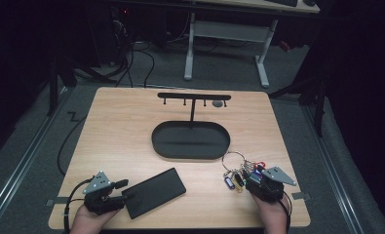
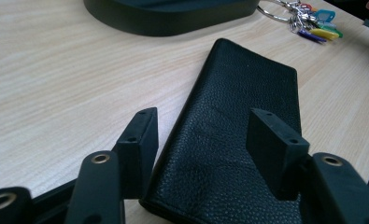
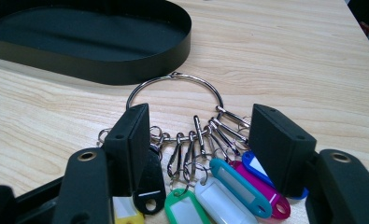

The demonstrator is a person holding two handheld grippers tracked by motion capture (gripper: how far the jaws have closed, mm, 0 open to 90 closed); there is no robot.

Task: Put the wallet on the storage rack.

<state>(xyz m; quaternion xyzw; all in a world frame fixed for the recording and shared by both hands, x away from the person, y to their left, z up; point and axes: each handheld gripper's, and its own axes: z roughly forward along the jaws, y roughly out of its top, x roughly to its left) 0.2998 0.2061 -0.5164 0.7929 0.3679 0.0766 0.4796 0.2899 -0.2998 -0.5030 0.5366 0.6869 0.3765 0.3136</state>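
Observation:
A black leather wallet (image 1: 153, 192) (image 2: 233, 135) lies flat near the table's front edge, left of centre. My left gripper (image 1: 121, 191) (image 2: 205, 140) is open, one jaw on each side of the wallet's near end, not closed on it. A big steel key ring (image 1: 235, 161) (image 3: 175, 91) with several coloured tags (image 3: 238, 189) lies at the front right. My right gripper (image 1: 251, 178) (image 3: 201, 142) is open, its jaws straddling the clips and tags. A black oval tray (image 1: 190, 140) (image 3: 140, 60) with a hook stand (image 1: 194, 97) sits mid-table.
The tray's wall (image 2: 173, 23) rises just beyond the wallet's far end. Table edges run close in front of both hands. Bare wood (image 1: 122, 131) lies left of the tray. A white desk frame (image 1: 226, 34) stands on the floor behind.

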